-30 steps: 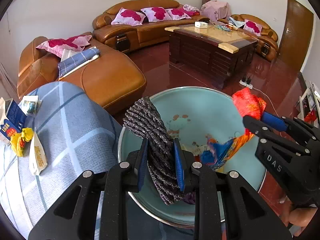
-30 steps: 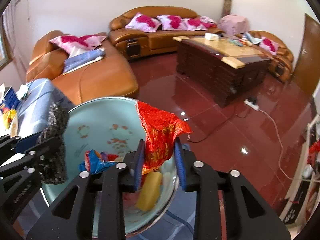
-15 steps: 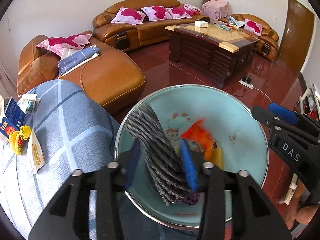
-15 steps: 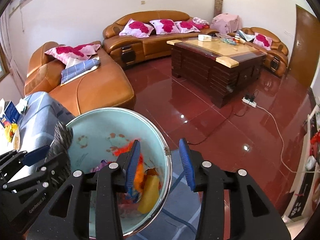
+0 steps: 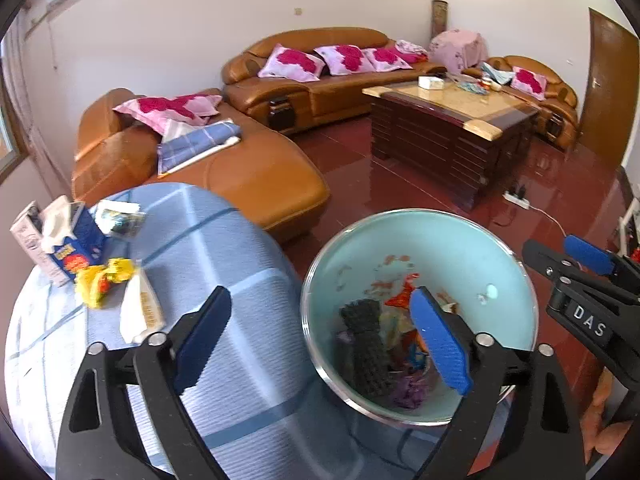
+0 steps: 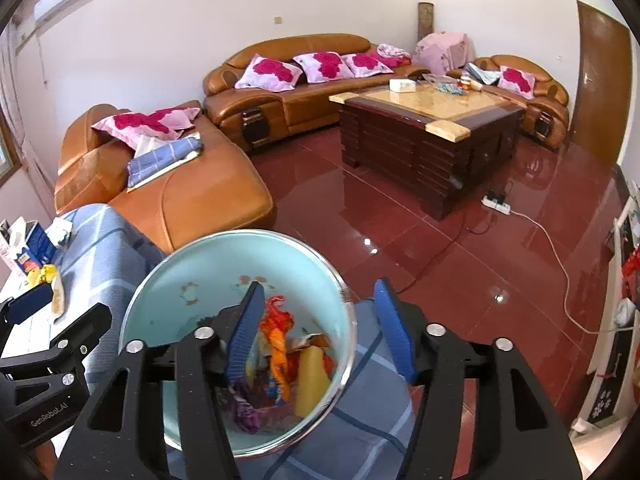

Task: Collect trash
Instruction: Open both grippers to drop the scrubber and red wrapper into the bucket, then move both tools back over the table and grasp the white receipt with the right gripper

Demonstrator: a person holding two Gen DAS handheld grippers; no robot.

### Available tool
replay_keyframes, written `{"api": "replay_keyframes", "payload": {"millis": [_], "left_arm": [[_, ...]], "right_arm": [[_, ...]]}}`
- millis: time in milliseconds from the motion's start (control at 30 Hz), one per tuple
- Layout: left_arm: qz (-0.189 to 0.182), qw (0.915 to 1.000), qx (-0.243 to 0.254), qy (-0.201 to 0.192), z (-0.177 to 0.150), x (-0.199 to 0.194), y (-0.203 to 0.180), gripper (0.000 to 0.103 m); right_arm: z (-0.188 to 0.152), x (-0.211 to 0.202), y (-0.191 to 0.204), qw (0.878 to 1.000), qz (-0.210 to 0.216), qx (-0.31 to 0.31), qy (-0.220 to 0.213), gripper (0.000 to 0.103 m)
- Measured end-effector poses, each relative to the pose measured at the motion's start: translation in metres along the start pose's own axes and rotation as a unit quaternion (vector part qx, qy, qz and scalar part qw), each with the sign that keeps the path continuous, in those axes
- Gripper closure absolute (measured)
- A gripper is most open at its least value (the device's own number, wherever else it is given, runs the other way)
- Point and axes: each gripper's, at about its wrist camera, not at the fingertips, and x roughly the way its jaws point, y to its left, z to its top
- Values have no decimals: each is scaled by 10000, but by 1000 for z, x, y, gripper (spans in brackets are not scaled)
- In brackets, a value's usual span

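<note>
Trash fills the bottom of a round, pale-blue enamel basin (image 5: pixel 440 248) with a shiny metal rim: a dark grey knitted roll (image 5: pixel 366 350), crinkled red-orange foil wrapper (image 6: pixel 278 320), a yellow block (image 6: pixel 312 376) and purple scraps. Left gripper (image 5: pixel 320 338) hangs with jaws spread wide and empty, one blue ribbed pad over the basin. Right gripper (image 6: pixel 320 330) is likewise wide open, holding nothing. The basin sits on a blue checked cloth (image 5: pixel 224 264), beside a tissue box (image 5: pixel 68 240) and yellow wrapper (image 5: pixel 100 280). Beyond are glossy red floor tiles, tan leather sofas (image 5: pixel 320 76) and a dark wooden coffee table (image 6: pixel 428 128).
</note>
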Motion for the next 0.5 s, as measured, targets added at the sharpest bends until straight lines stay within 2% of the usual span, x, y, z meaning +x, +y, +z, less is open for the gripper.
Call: {"api": "replay_keyframes", "payload": {"millis": [267,500], "left_arm": [[344,9989,-312,-5,-12,-19,37,7],[682,9956,-636,117,-37,-30,81,7]], "right_arm": [[-1,-17,31,9997,168,-155,-98,44],[-6,-25,73,9979,454,-456,-97,44]]}}
